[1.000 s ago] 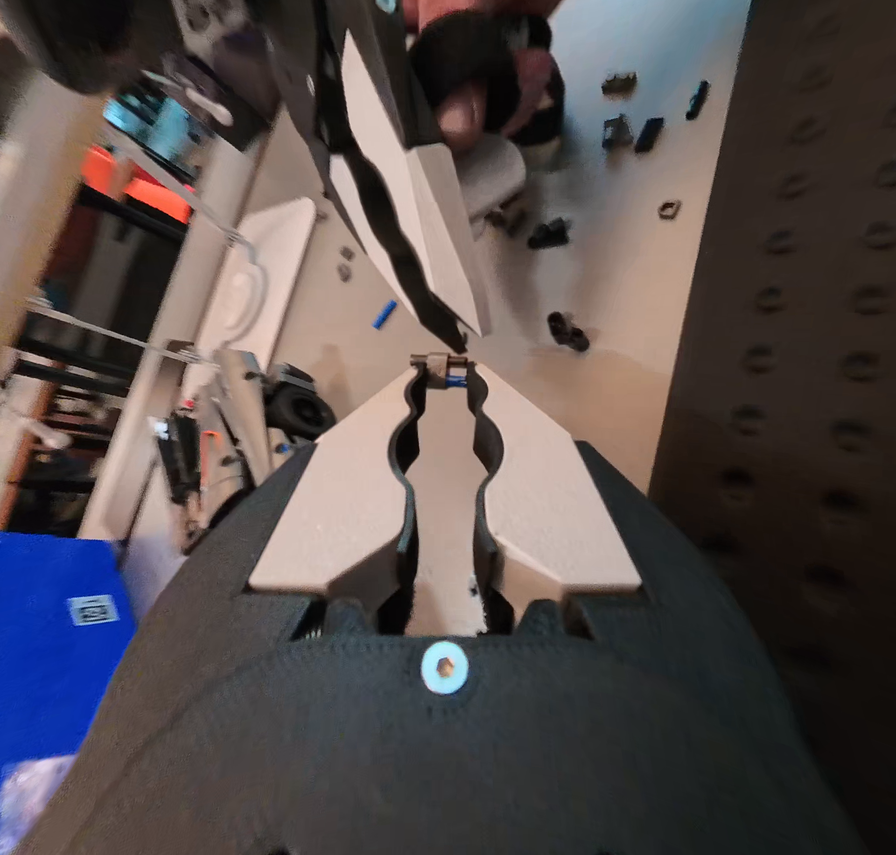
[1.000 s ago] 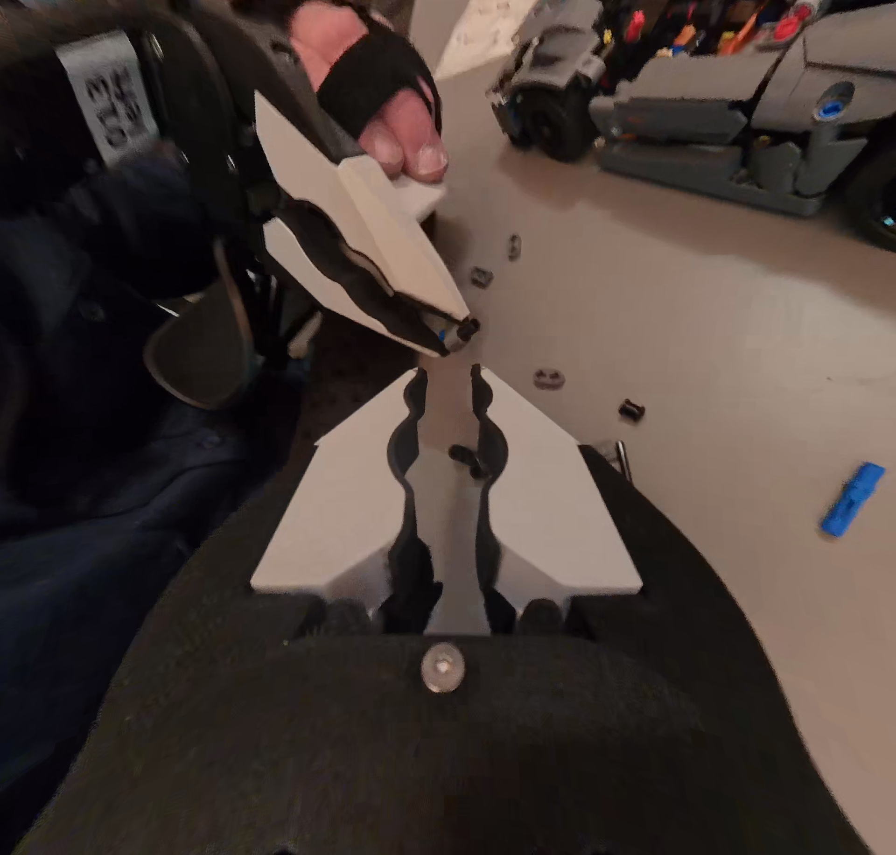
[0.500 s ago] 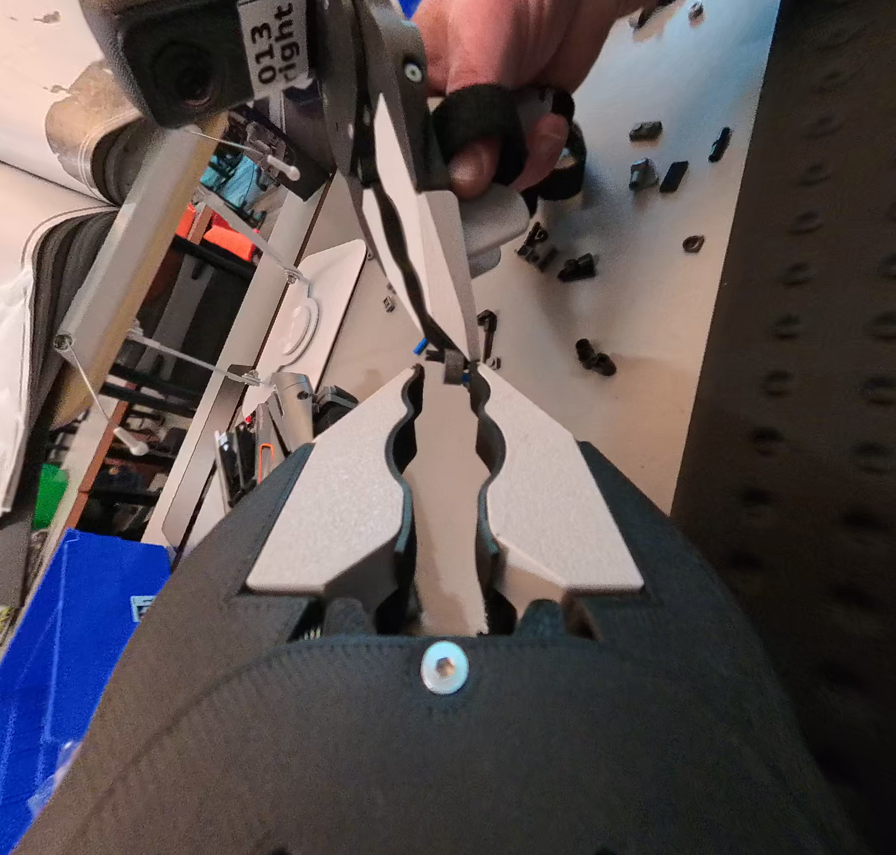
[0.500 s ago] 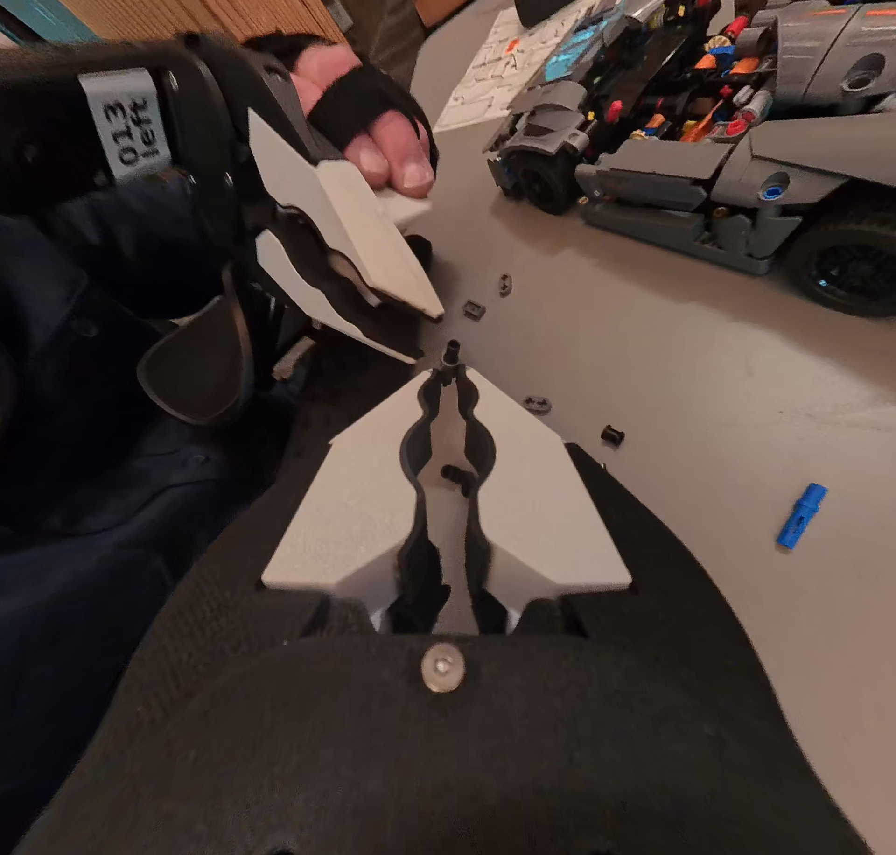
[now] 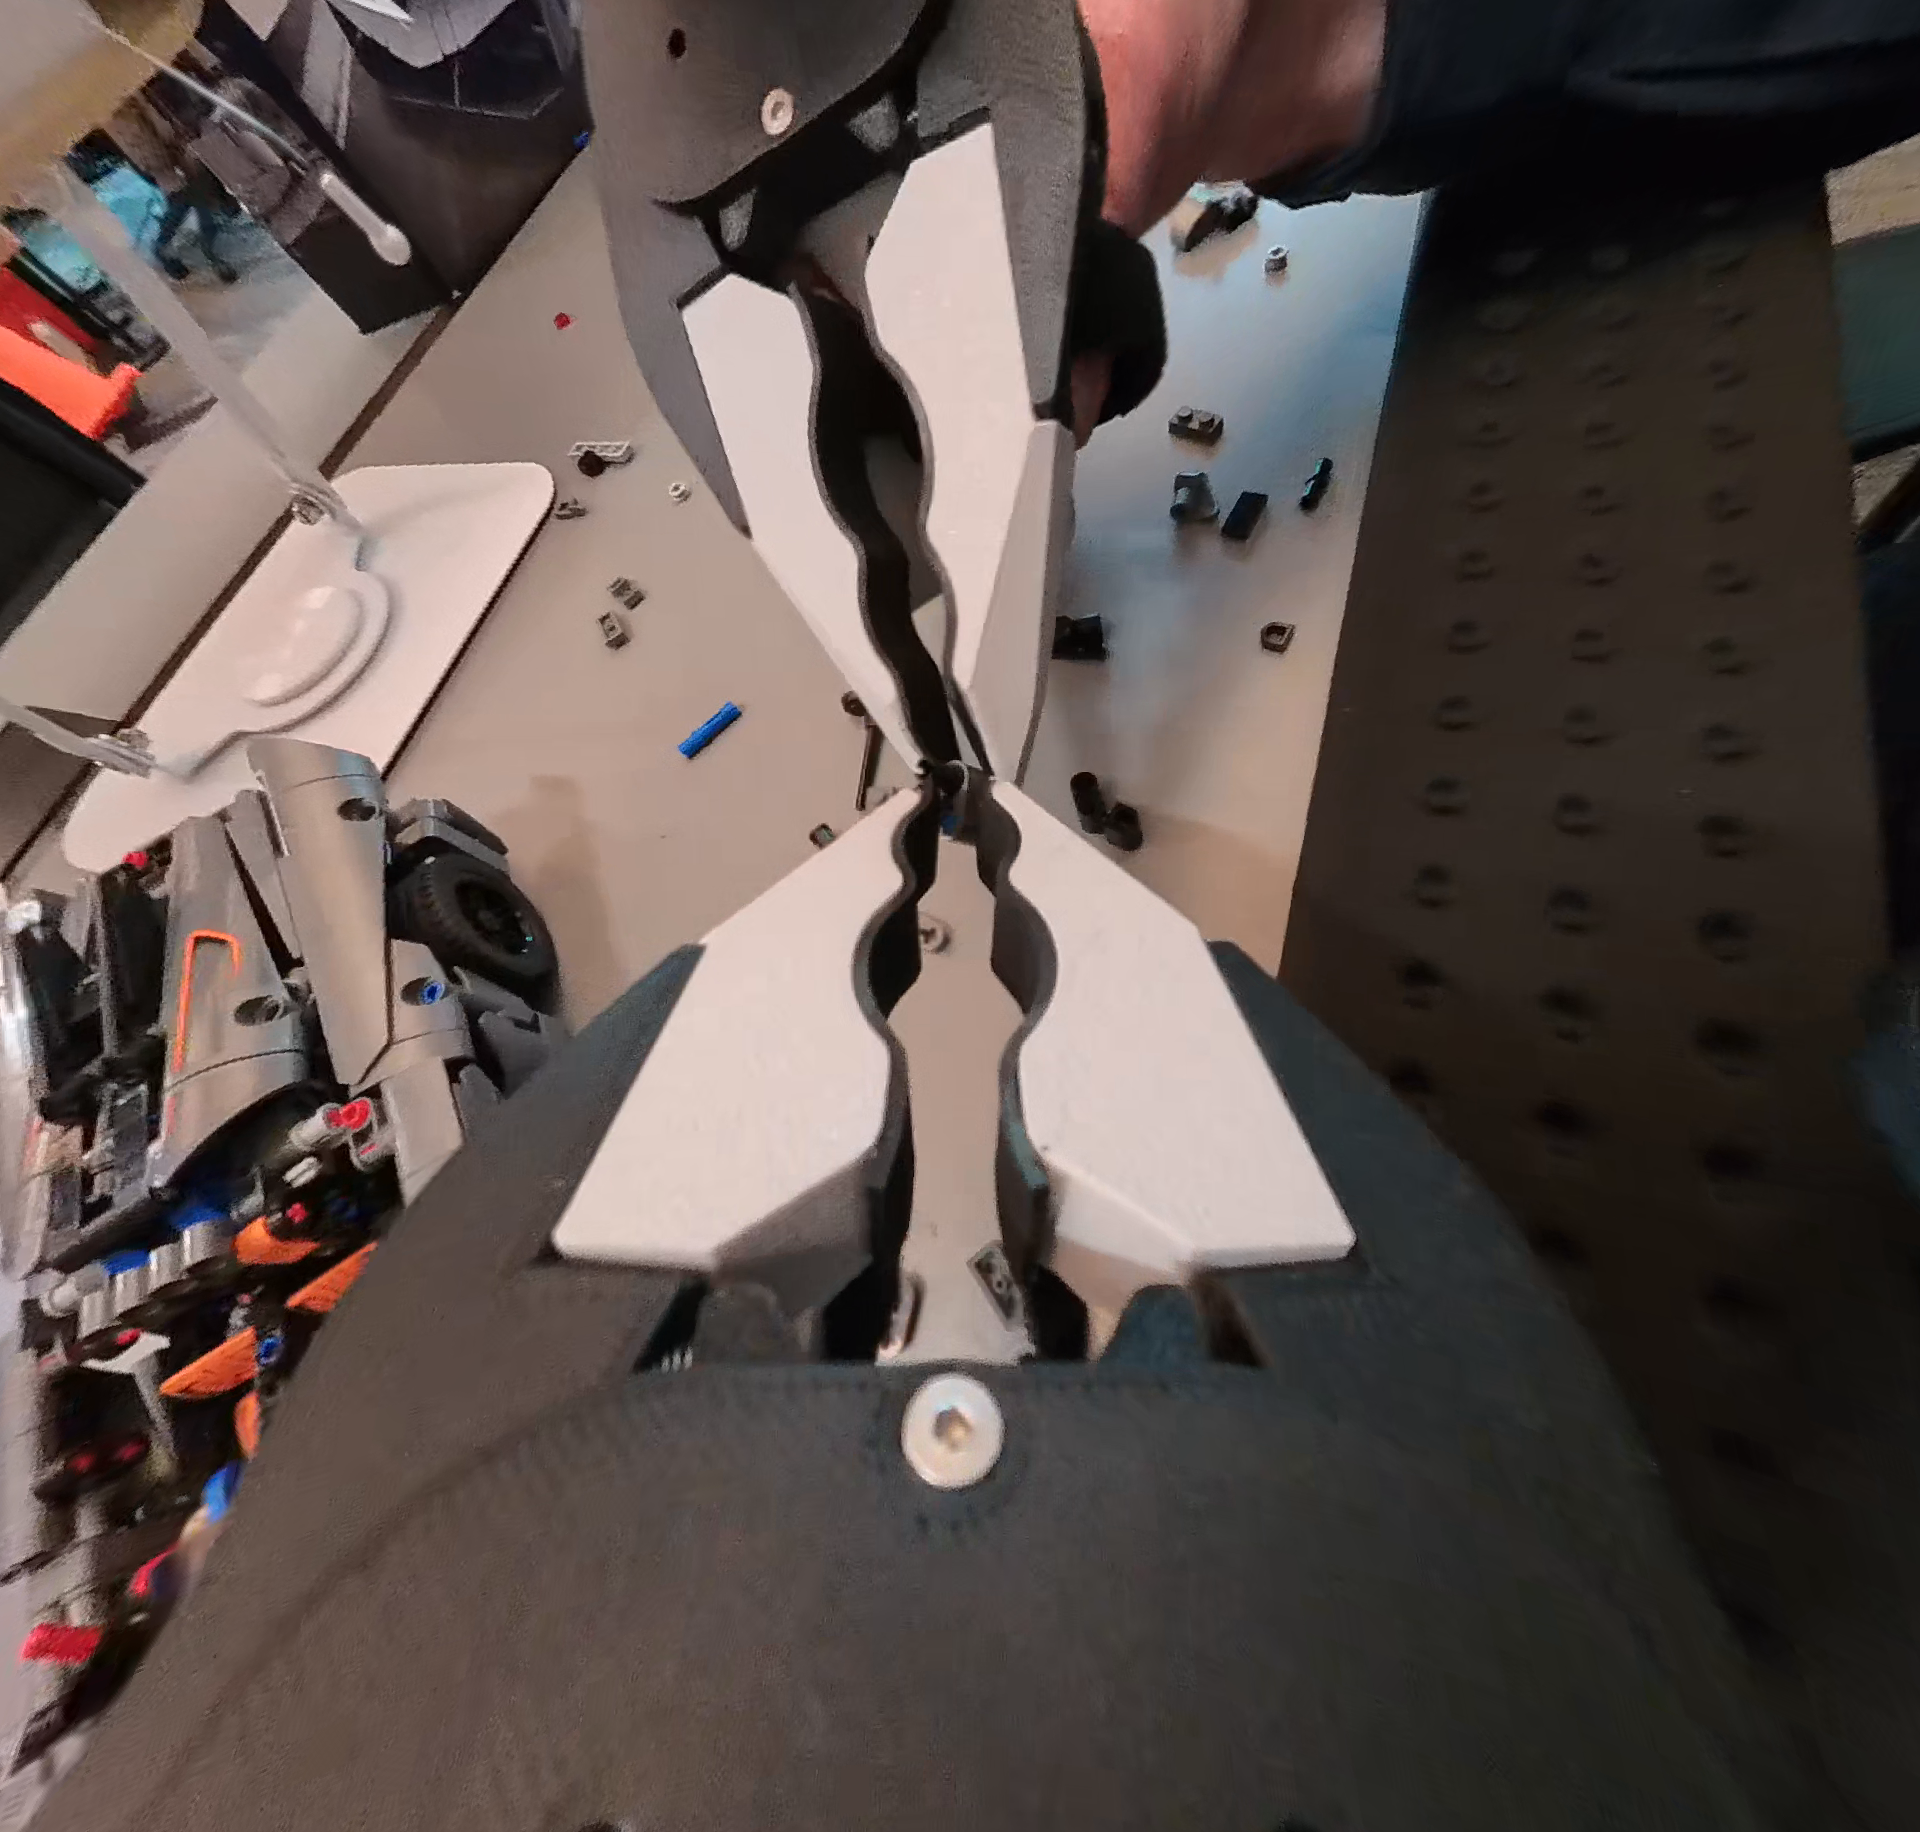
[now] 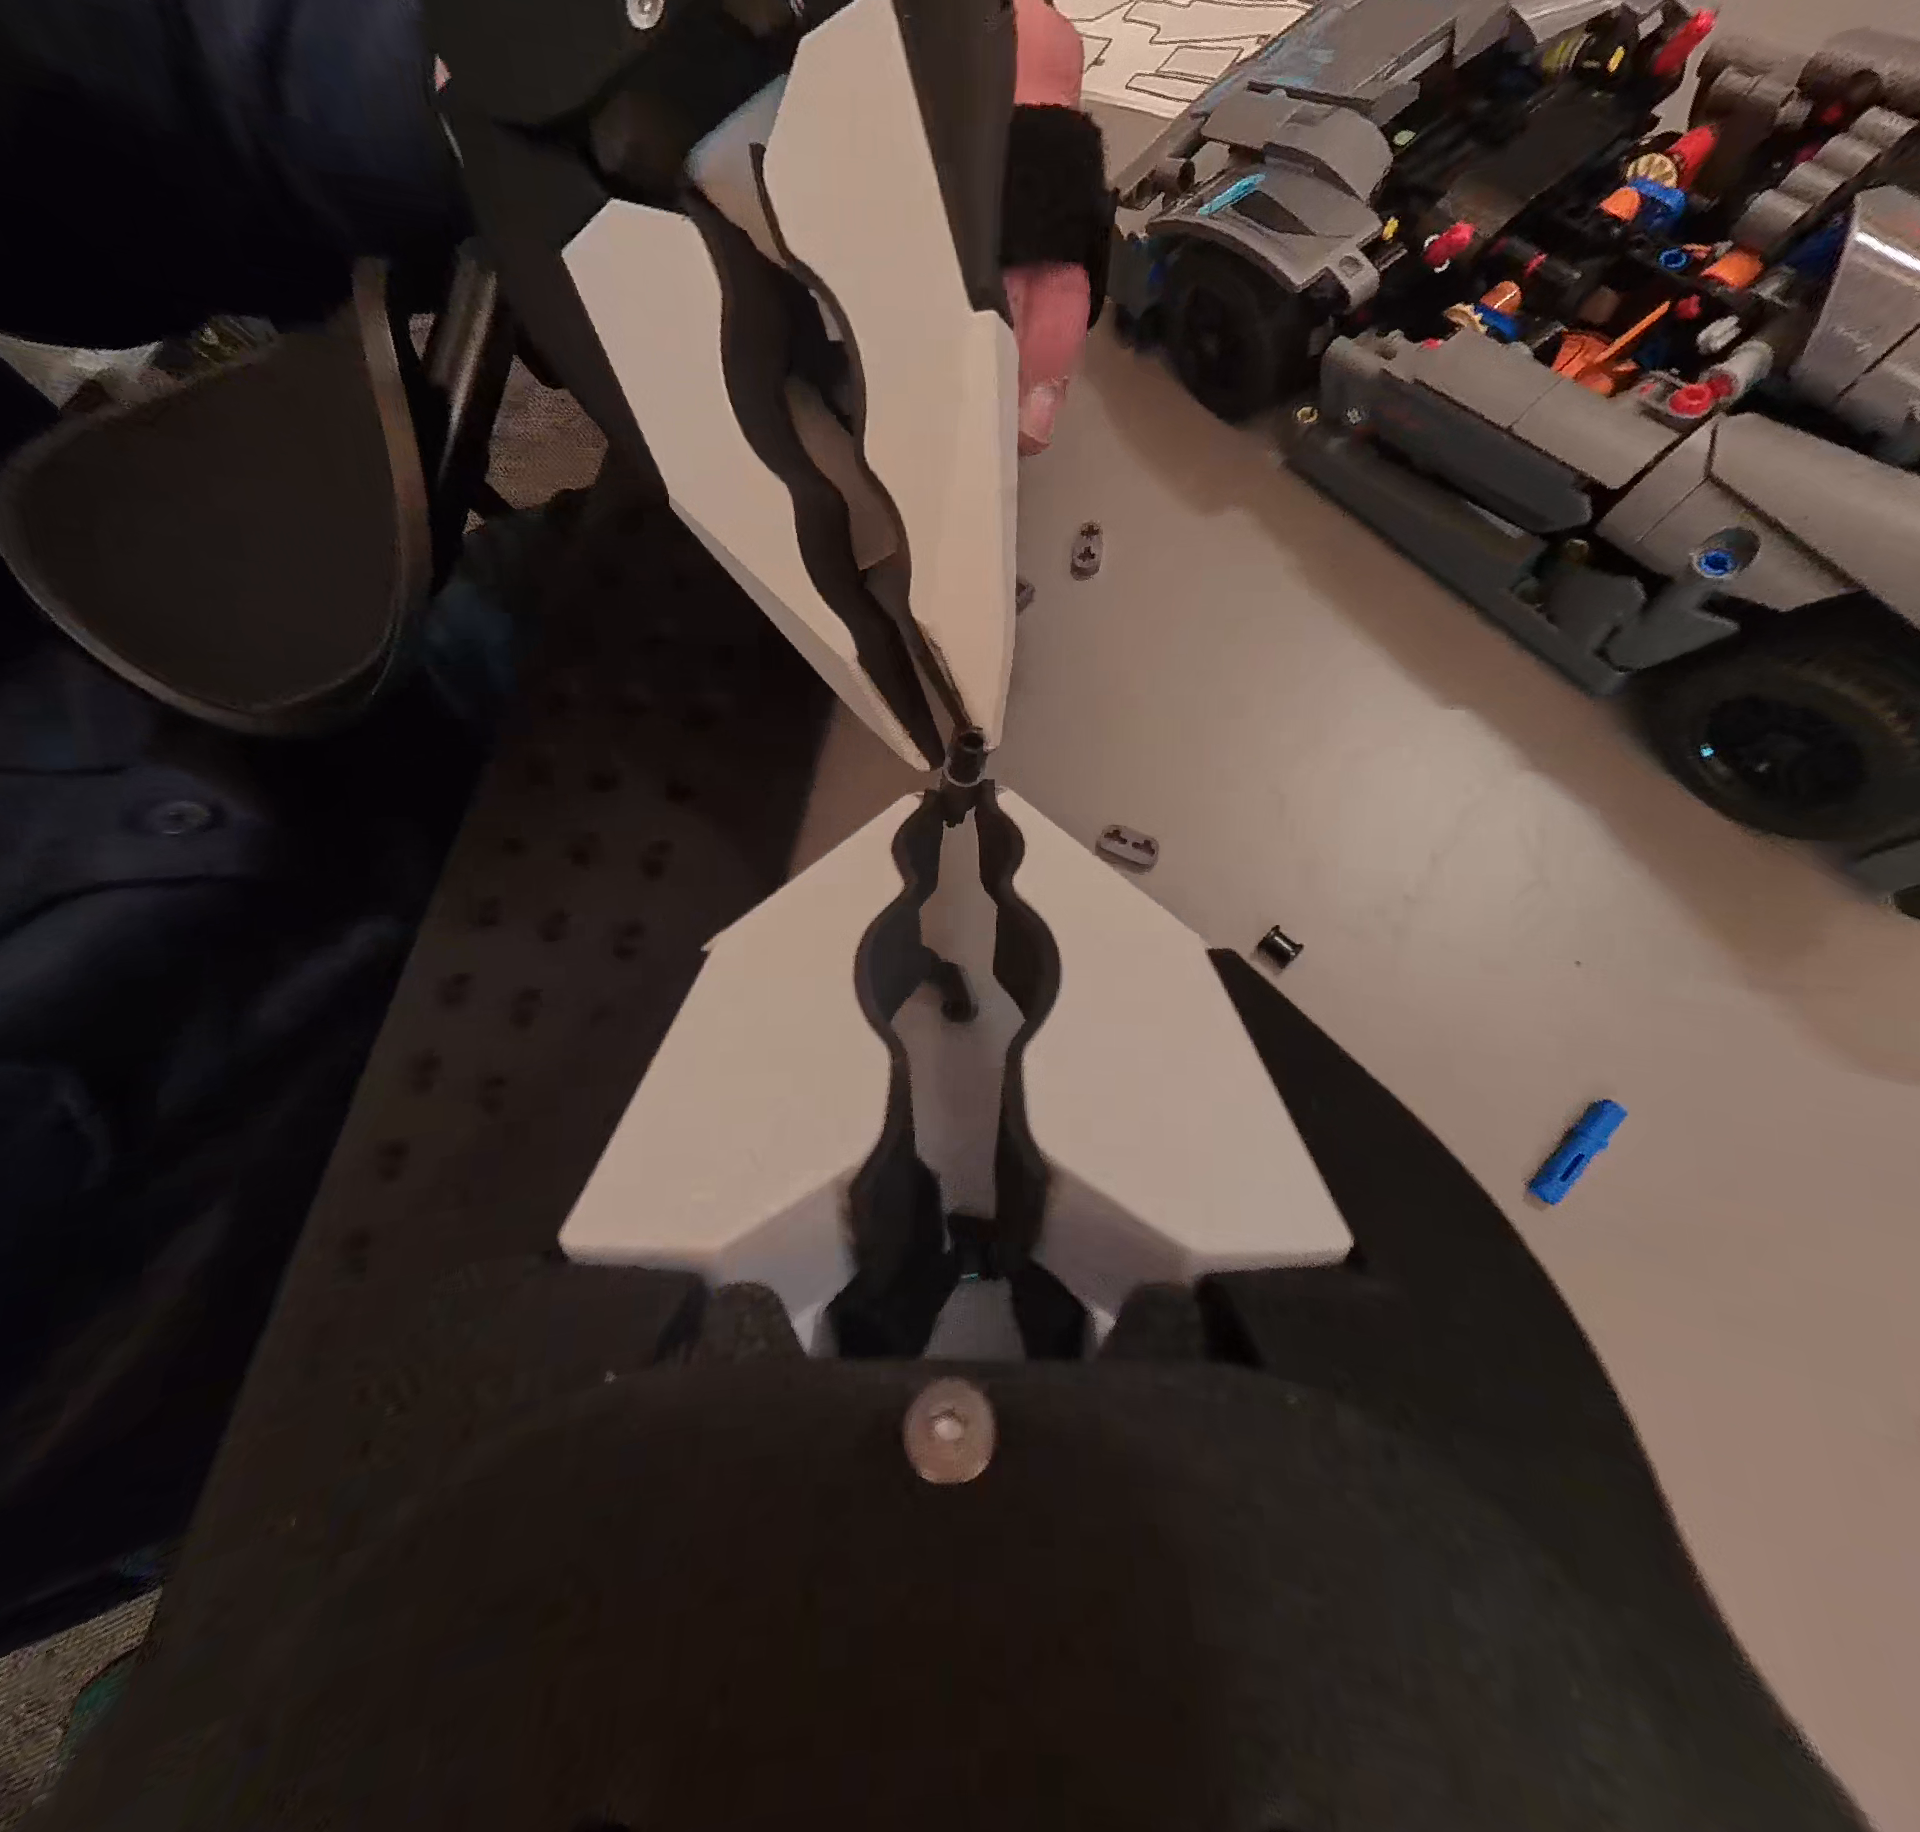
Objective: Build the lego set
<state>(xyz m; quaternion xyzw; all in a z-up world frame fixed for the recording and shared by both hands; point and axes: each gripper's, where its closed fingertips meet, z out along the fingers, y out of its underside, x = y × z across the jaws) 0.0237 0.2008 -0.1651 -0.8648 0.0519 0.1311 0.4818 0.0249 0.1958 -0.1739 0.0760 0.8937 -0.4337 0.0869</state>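
Left wrist view: my left gripper (image 5: 951, 814) has its jaws closed on a small dark pin (image 5: 952, 808), tip to tip with my right gripper (image 5: 948, 756), jaws pinching a black connector (image 6: 966, 756) above the desk (image 5: 582, 743); lego car (image 6: 1558, 328) stands right.

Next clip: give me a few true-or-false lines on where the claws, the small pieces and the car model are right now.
1. The two claws meet tip to tip above the table. True: left claw, right claw.
2. Each claw pinches a small dark piece. True: black peg; the other piece is too small to name.
3. The blue pin is held in a claw. False: it lies loose on the table.
4. The grey car model has no wheels. False: black wheels are fitted.
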